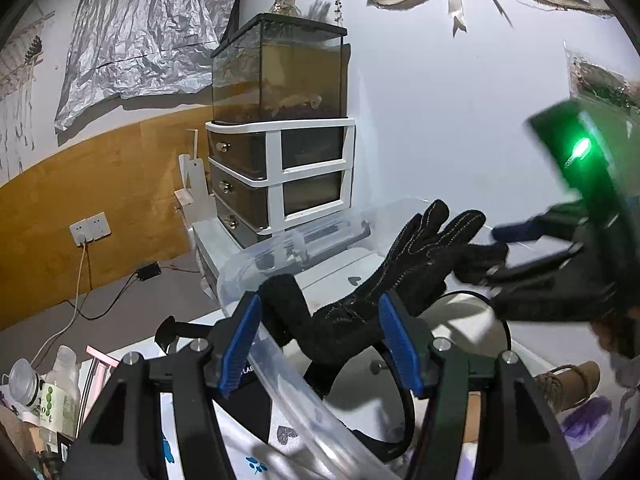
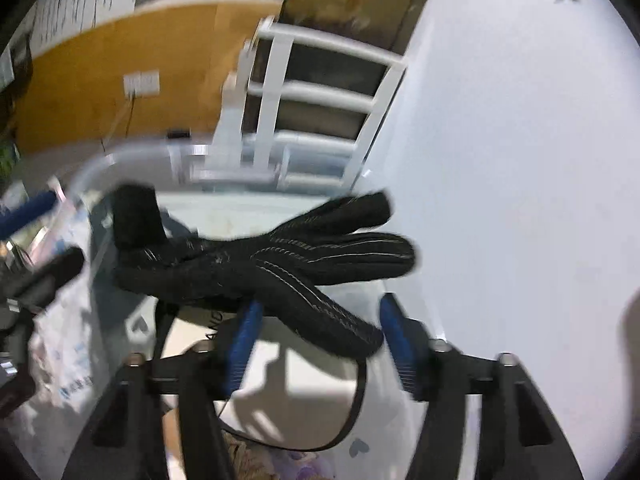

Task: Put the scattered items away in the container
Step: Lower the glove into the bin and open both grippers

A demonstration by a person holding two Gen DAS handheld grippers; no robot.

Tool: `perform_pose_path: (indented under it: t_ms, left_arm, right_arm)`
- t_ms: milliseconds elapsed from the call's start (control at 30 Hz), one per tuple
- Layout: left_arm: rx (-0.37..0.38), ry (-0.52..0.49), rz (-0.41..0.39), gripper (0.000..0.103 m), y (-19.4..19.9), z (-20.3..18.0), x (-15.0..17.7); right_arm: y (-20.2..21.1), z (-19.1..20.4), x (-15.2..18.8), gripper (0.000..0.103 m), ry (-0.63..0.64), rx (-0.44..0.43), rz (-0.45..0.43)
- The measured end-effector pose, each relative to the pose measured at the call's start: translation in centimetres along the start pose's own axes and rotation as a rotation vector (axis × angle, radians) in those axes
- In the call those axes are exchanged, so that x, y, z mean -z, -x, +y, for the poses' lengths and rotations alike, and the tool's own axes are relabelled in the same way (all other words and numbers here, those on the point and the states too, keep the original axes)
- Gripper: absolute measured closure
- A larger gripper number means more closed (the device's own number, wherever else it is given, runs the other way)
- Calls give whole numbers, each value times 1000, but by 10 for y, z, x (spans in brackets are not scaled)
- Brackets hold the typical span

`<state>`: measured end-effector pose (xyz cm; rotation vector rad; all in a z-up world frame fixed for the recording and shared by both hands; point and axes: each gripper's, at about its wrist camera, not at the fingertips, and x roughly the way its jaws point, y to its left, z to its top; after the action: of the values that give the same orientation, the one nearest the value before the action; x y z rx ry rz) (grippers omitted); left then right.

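Black glove [image 1: 384, 280] draped across clear container [image 1: 256, 264] rim.

White wall [image 1: 440, 120] above wood panelling [image 1: 100, 200]; drawer unit [image 1: 280, 176] under glass tank [image 1: 280, 72].

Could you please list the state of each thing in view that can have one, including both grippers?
Left gripper: open, pads clear of the glove.
Right gripper: open, one glove finger between the pads, not pinched.
Black glove: released, draped over the container, fingers spread.
Clear container: lid off, holding items.
Drawer unit: drawers shut.
Glass tank: lid on.
Wall socket: one plug in.
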<state>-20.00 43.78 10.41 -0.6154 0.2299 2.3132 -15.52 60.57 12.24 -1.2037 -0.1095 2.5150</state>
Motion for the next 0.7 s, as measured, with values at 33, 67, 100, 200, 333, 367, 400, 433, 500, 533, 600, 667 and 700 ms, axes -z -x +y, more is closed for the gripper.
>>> perform_pose_path:
  t_ms: [33,67,100,200,333,367,400,433,500,533,600,667,700]
  left_arm:
    - [0,1,0,42,1,0,0]
    - [0,1,-1,42,2,0,1]
    - [0,1,-1,42,3,0,1]
    - [-1,0,-2,42,6,-1,3]
    - [2,1,-6,42,10,-4,5]
    - [4,3,-7,42,10,-4,5]
    - [5,3,-8,42,11,-4,6]
    - [5,3,-9,42,11,-5,7]
    - [5,2,-11,42,12,-5,8]
    - [5,1,-12,42,12,-6,9]
    - [5,0,-11,42,11,-6,10]
    - [3,-2,-7,42,8,-5,10]
    - [2,-3,-5,42,7,-5,10]
  right_arm:
    - [6,-4,0,40,-13,-7,-11]
    - [12,-7,0,40,-28,-16,-22]
    - [16,-10,1,40,-45,-25,-33]
    - [30,-10,4,39,-70,-58,-58]
    - [30,2,4,40,-39,-51,-72]
    - [27,4,2,40,-33,-54,-70]
    - [24,6,0,40,-27,-57,-68]
    - [22,9,-3,40,-25,-60,-67]
    - [13,17,-13,40,-8,-47,-67]
    - [7,21,-18,41,0,-41,-59]
    - [-7,27,-27,44,7,-36,-37]
    - [-24,31,-31,45,3,-31,5]
    - [-34,33,-32,45,4,-22,32]
